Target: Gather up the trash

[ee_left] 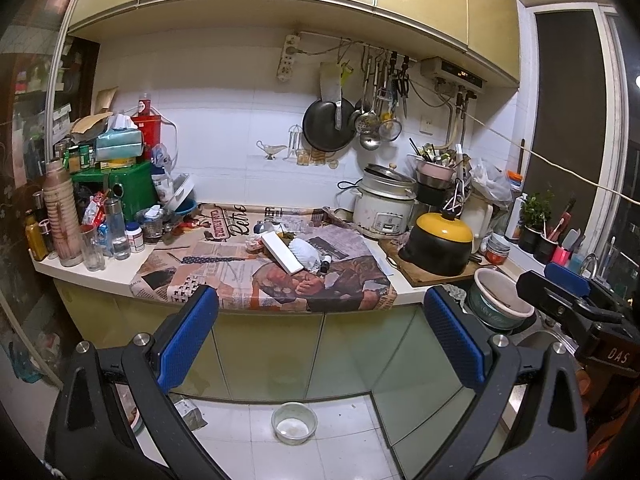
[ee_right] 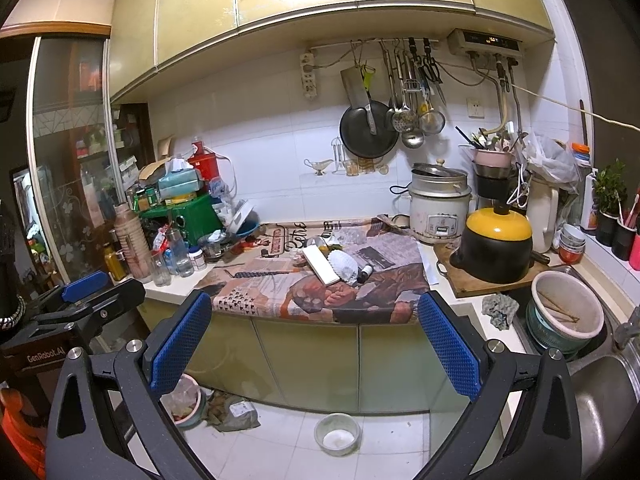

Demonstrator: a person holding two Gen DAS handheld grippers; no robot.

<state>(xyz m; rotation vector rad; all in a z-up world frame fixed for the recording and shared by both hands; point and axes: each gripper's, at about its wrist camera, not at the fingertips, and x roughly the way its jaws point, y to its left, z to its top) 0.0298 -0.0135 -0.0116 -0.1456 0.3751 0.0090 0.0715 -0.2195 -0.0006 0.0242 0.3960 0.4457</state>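
On the newspaper-covered counter (ee_left: 224, 280) lie a white flat box (ee_left: 282, 252), a crumpled white paper (ee_left: 306, 254) and a small dark bottle (ee_left: 325, 265); the same box (ee_right: 320, 266), paper (ee_right: 343, 265) and bottle (ee_right: 365, 273) show in the right wrist view. My left gripper (ee_left: 320, 320) is open and empty, held in front of the counter edge. My right gripper (ee_right: 314, 326) is open and empty, also short of the counter. Each gripper shows at the side of the other's view.
Bottles and jars (ee_left: 108, 232) crowd the counter's left end. A rice cooker (ee_left: 384, 208) and a black-and-yellow pot (ee_left: 438, 246) stand at the right, by a sink (ee_right: 600, 396) holding a bowl (ee_right: 566, 316). A small bowl (ee_left: 294, 423) and a bin with scraps (ee_right: 186, 400) sit on the floor.
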